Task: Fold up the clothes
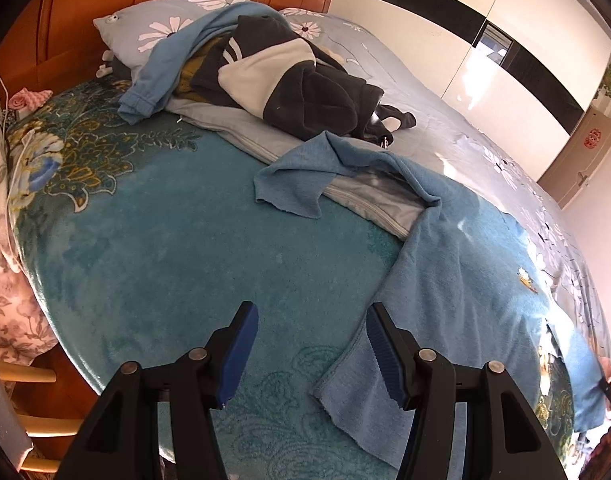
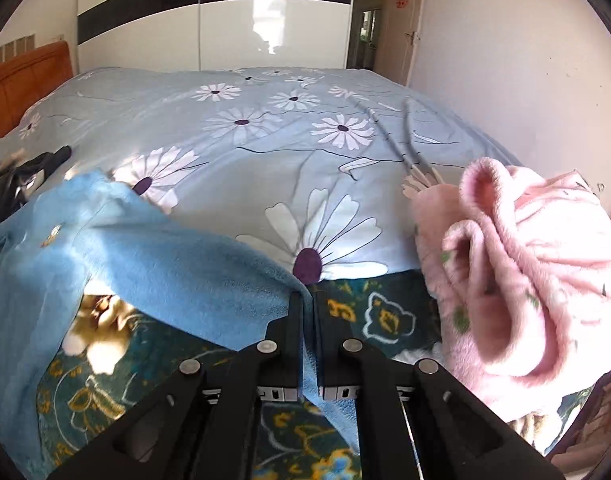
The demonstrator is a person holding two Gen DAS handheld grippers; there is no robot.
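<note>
Two tools were in view. Our left tool (image 1: 311,354) hung released over the teal blanket (image 1: 153,248), its right finger just above the near hem of the blue garment (image 1: 457,264). Our right tool (image 2: 305,328) was clenched on that garment's edge (image 2: 177,264), the cloth draping leftward across the bed. We noted bare blanket left of the hem; a clothes pile (image 1: 289,80) lay by the pillow (image 1: 145,28), a pink fleece (image 2: 521,264) just right of the clenched tool.

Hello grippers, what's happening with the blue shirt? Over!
Left gripper open, hovering. Right gripper shut on blue shirt. Pink fleece lies close by.
</note>
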